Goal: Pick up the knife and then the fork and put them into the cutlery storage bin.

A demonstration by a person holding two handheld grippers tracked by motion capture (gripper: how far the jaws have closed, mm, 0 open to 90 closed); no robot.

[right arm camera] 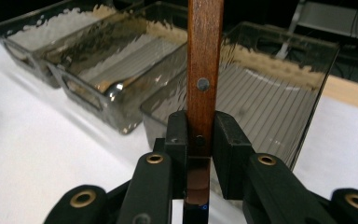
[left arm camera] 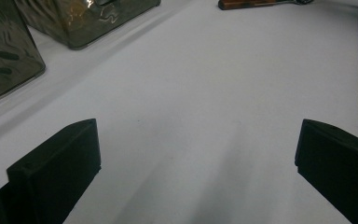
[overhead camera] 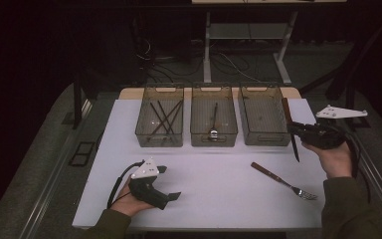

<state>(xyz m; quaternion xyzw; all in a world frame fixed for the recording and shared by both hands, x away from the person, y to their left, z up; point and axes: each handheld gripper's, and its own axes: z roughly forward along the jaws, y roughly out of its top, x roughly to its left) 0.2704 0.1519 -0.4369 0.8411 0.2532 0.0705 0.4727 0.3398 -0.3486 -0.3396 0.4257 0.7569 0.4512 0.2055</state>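
Knife hangs beside right bin; fork lies below.

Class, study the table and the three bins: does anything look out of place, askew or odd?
One thing stands out: a fork with a wooden handle lies loose and slanted on the white table, outside the three bins. The right hand-held gripper is shut on a wooden-handled knife. Nothing looks spilled or damaged.
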